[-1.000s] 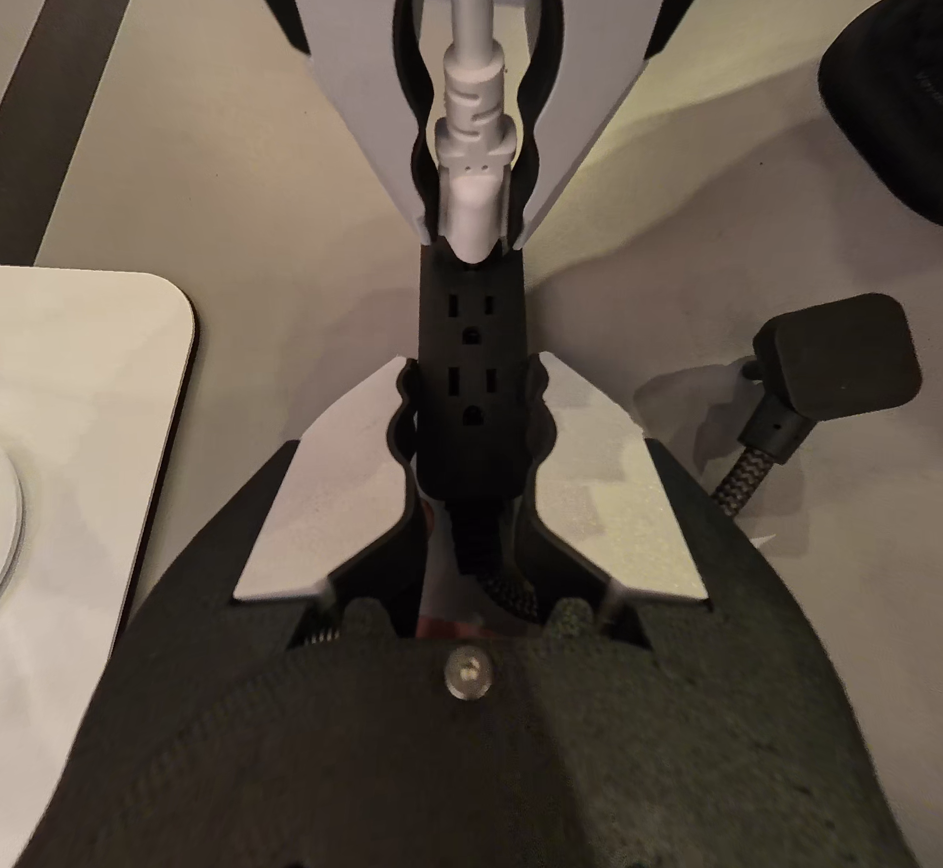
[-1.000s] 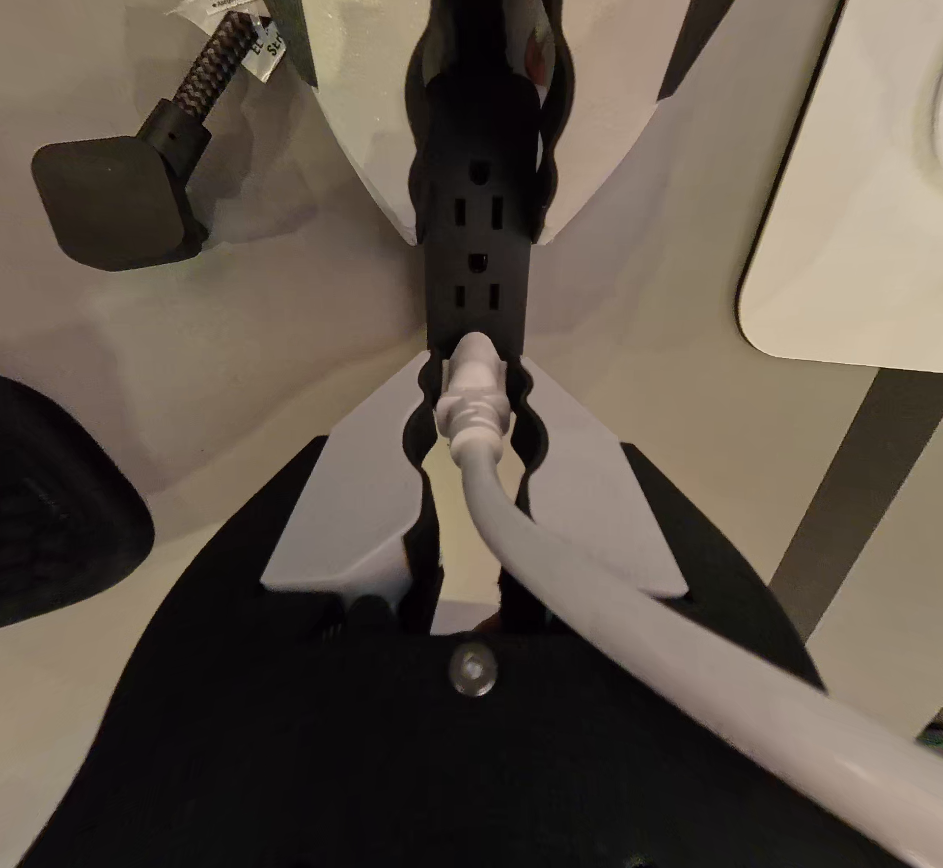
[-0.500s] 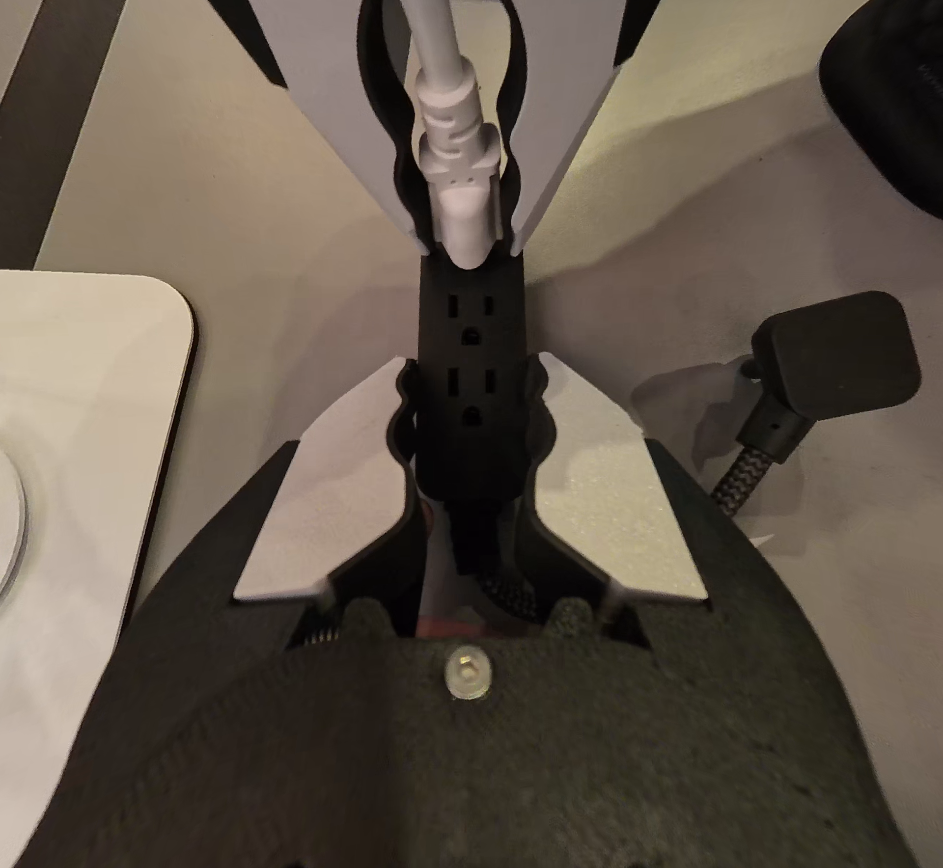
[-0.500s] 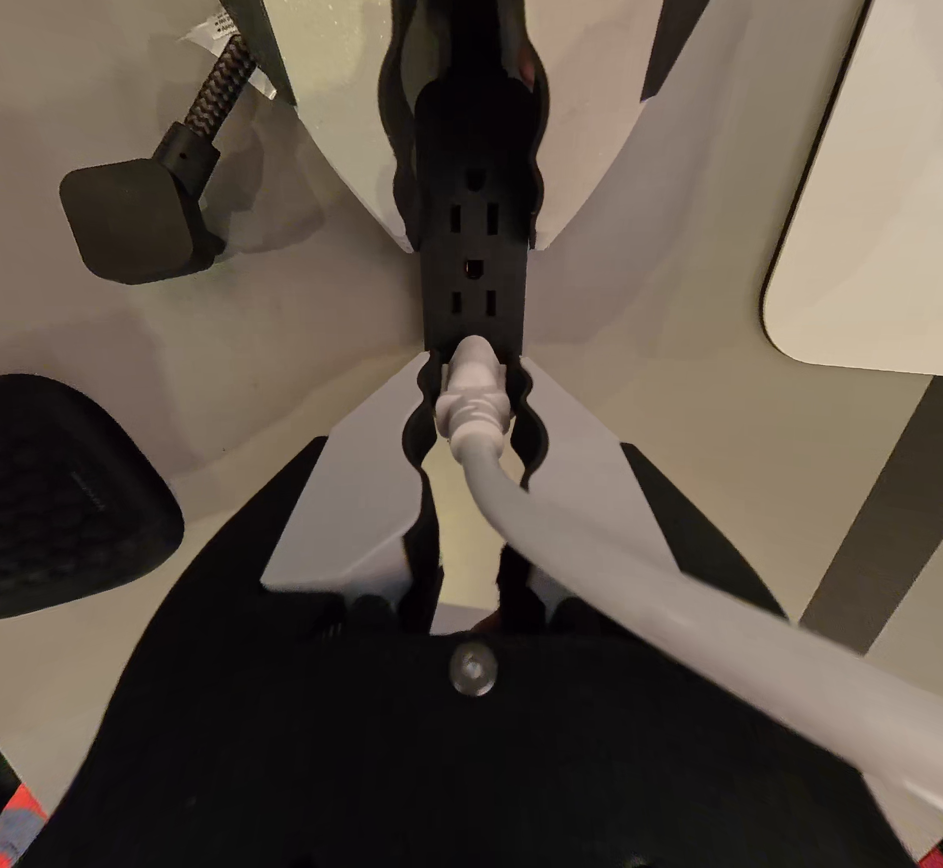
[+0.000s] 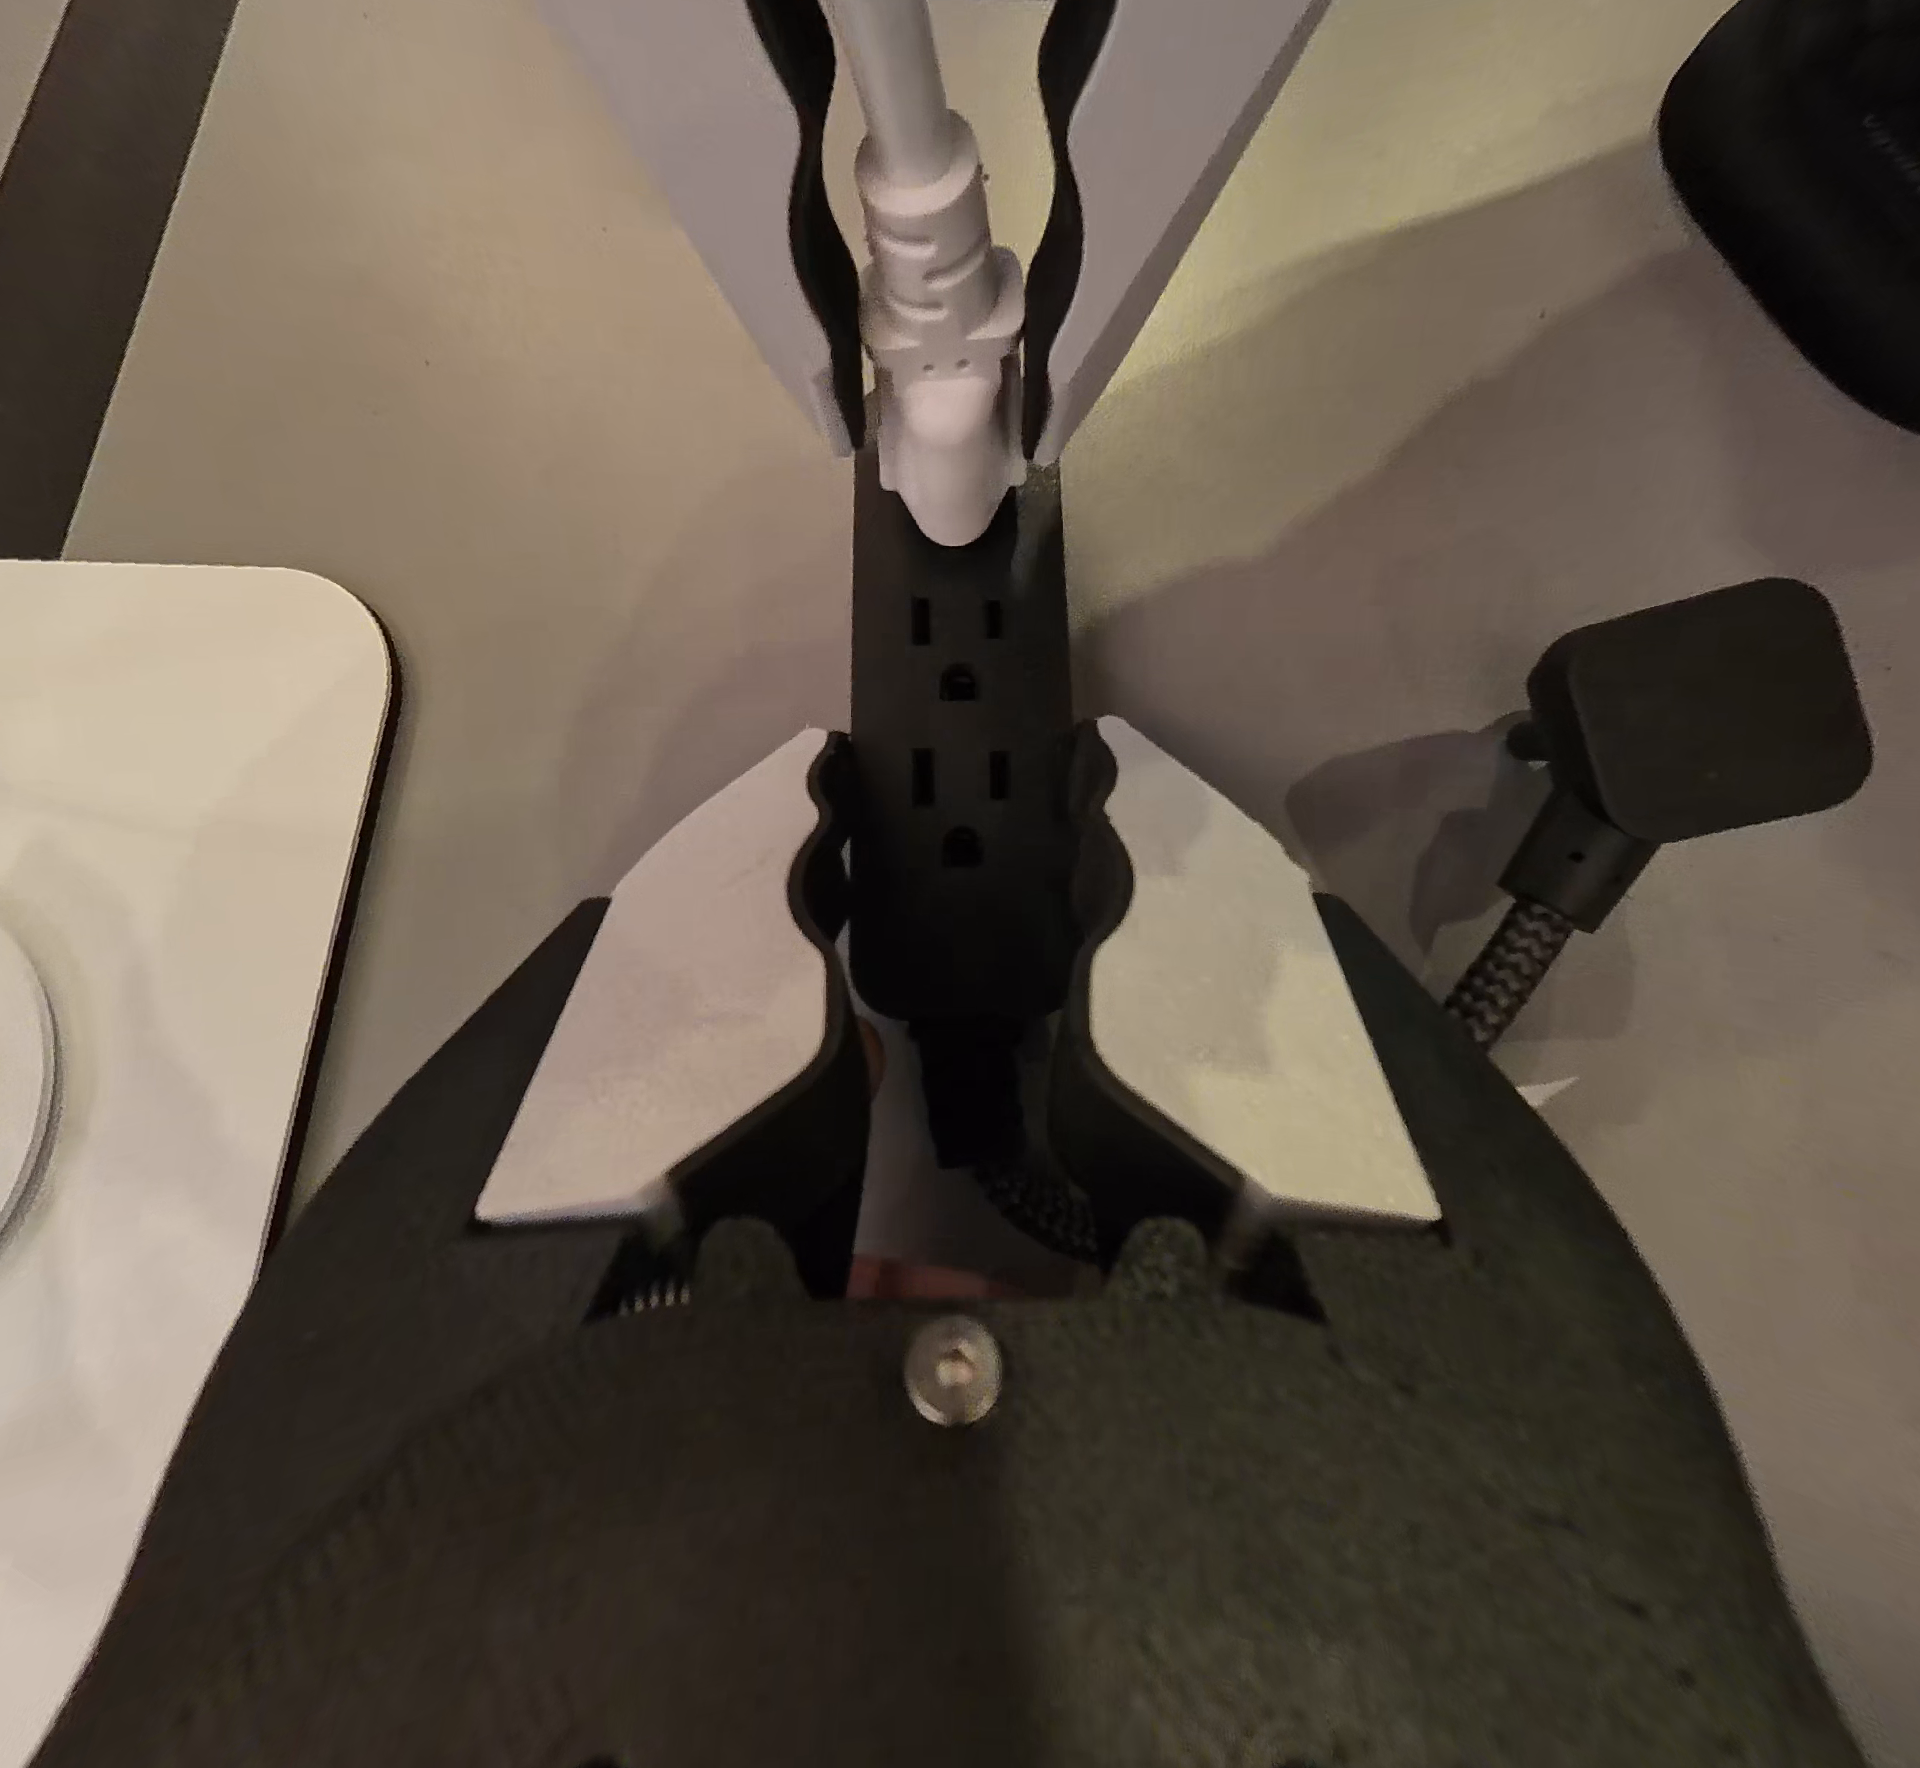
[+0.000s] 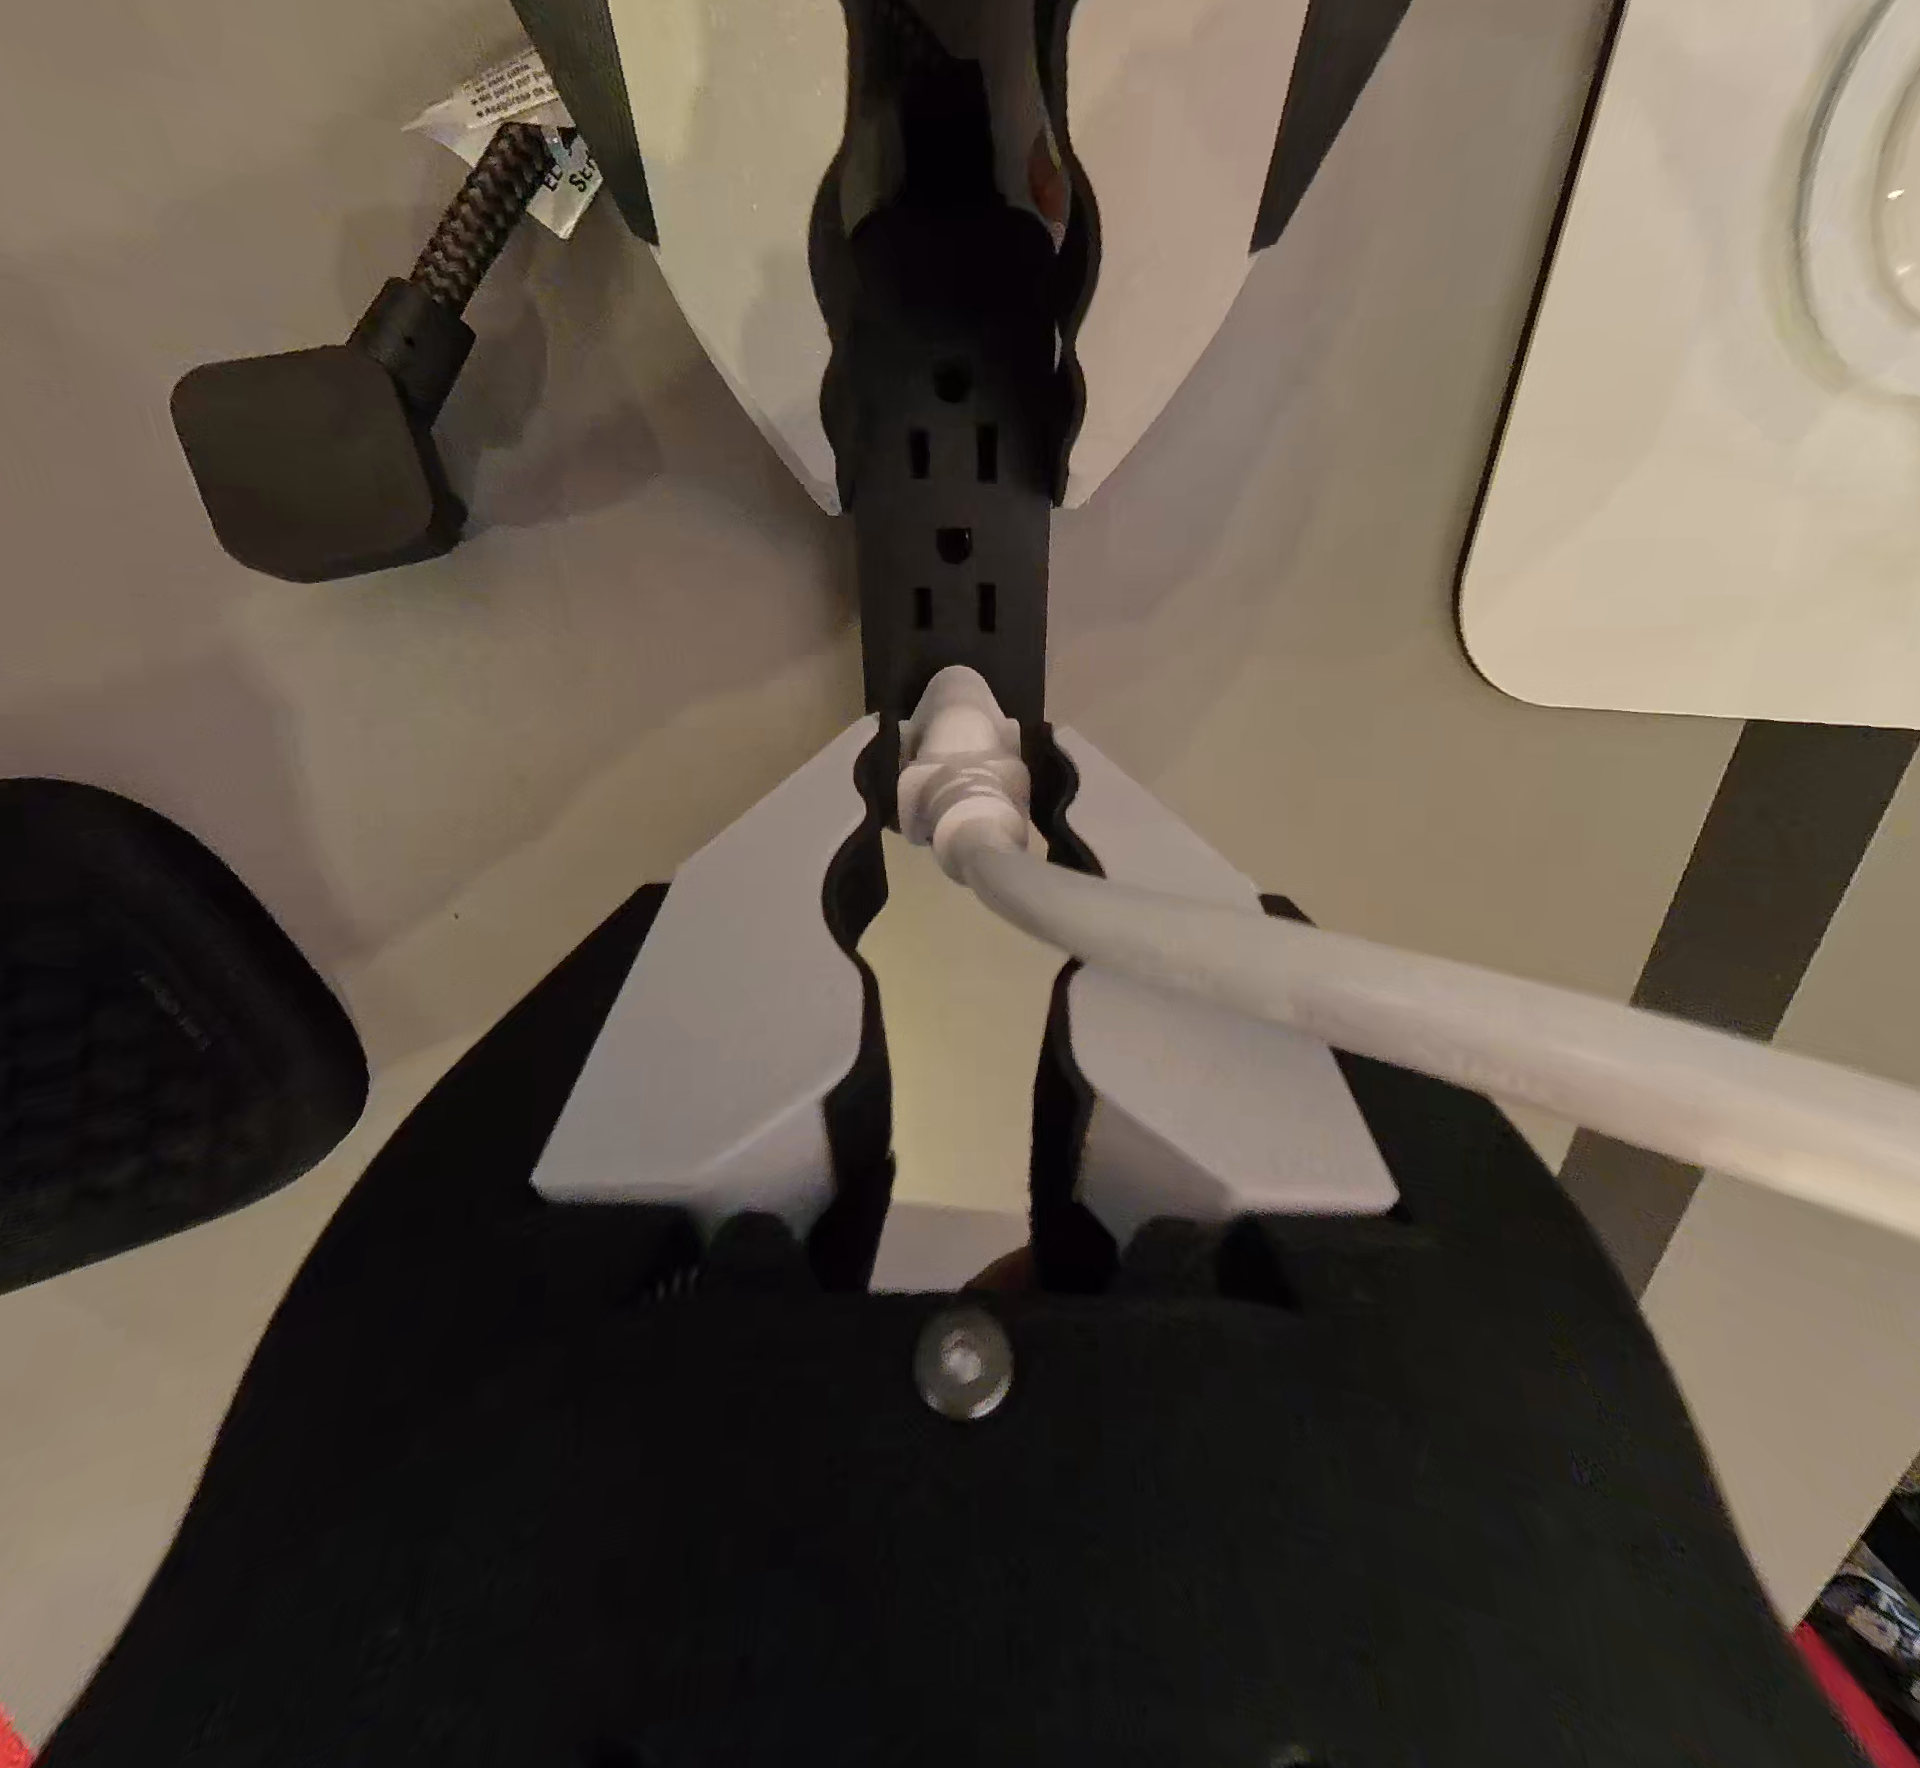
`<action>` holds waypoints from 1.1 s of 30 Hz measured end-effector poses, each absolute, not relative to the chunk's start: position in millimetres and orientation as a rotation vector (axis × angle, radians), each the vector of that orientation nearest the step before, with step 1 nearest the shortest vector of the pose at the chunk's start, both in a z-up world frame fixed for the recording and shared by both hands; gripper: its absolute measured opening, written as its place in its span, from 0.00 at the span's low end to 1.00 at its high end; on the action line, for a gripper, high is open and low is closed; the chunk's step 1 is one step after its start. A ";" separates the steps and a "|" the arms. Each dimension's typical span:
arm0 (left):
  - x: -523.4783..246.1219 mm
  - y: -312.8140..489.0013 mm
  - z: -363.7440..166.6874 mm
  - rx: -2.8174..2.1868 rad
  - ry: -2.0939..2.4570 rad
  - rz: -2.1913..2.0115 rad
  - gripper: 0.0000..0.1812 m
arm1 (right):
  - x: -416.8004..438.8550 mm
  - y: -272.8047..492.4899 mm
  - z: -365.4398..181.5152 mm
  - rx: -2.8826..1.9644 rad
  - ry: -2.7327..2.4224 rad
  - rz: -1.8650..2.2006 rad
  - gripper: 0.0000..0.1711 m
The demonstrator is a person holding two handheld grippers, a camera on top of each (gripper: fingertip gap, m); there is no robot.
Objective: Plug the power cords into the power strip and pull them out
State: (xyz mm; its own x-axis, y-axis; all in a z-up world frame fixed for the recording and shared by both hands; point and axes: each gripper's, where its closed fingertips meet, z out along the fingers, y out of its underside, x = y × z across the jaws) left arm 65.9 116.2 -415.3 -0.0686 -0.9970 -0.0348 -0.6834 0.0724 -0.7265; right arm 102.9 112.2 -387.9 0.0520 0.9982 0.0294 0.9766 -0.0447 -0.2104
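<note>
A black power strip (image 5: 956, 648) lies on the pale table. My left gripper (image 5: 961, 747) is shut on its cord end, one finger on each side. My right gripper (image 6: 961, 731) is shut on a white plug (image 6: 961, 752) that stands on the strip's (image 6: 951, 575) far end outlet; its prongs are hidden. The white cord (image 6: 1455, 1022) trails off to the right over the right finger. In the left wrist view the right gripper (image 5: 940, 445) comes in from the top with the white plug (image 5: 940, 409). Two outlets between the grippers are bare.
The strip's own flat black plug (image 5: 1704, 710) with braided cord lies on the table beside it, also in the right wrist view (image 6: 301, 461). A white board (image 5: 156, 783) with a round dish sits on the other side. A black mesh-textured object (image 6: 135, 1022) lies near the white plug's end. One gripper's finger ends stand about 5 centimeters off the other's. The black mesh-textured object (image 6: 135, 1022) is about equally far from each gripper, around 20 centimeters.
My right gripper has tilted while staying on the white plug, and the white cord has swung out to the side. The left gripper and the strip have held still.
</note>
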 end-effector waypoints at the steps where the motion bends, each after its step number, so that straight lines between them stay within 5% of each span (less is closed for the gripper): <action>1: 65.8 116.1 -415.3 -1.665 1.810 -0.746 0.22 | 103.1 112.2 -387.9 -2.144 -2.053 0.178 0.13; 33: 66.3 115.1 -415.5 -1.659 1.822 -0.727 0.22 | 103.2 110.2 -393.8 -2.128 -2.028 0.245 0.13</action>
